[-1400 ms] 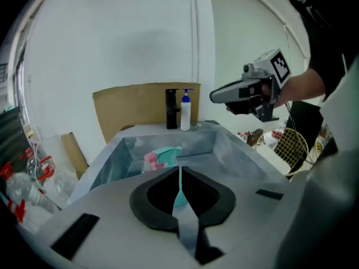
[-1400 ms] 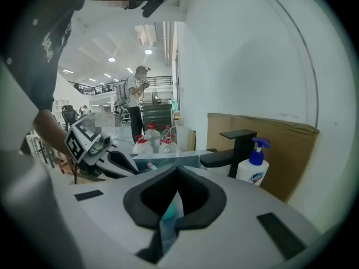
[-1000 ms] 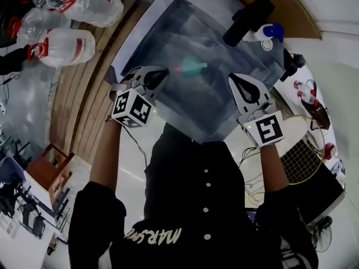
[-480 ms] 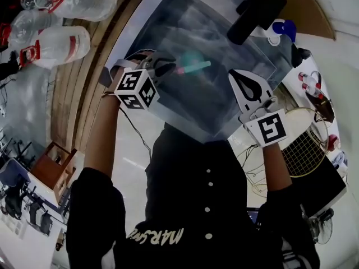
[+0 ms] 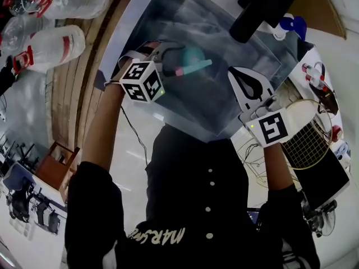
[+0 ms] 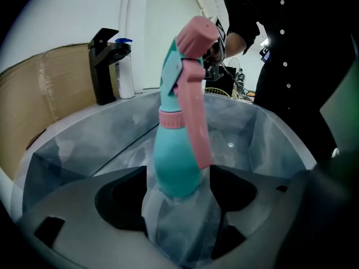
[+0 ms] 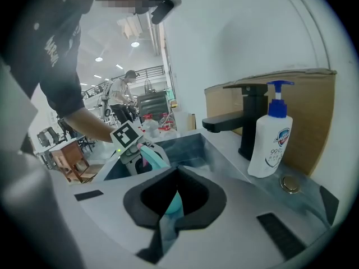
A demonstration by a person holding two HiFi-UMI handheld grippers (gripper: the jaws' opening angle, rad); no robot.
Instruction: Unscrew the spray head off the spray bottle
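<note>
We found the spray bottle (image 6: pixel 173 164) in the sink (image 6: pixel 84 144), its teal body lying between the jaws of the left gripper (image 6: pixel 178 178) and its neck pointing away from that gripper. The pink spray head (image 6: pixel 189 66) remained seated on the bottle at its pink collar, the trigger running down the right side of the body. The left jaws were opening: a narrow gap showed on either side of the body, and the pads did not press on it. We could not tell whether the bottle rested on the sink floor. In the head view the left gripper (image 5: pixel 171 58) was over the left part of the basin, with the bottle's teal and pink end showing just beyond its tips. The right gripper (image 5: pixel 242 80) hung over the right part of the sink, well apart from the bottle, its fingers closed together. A teal patch showed through the hollow behind its pads, and we could not tell what it was. At the far rim stood a black faucet (image 7: pixel 247 116) with a white soap dispenser (image 7: pixel 270 142) just beside it.
</note>
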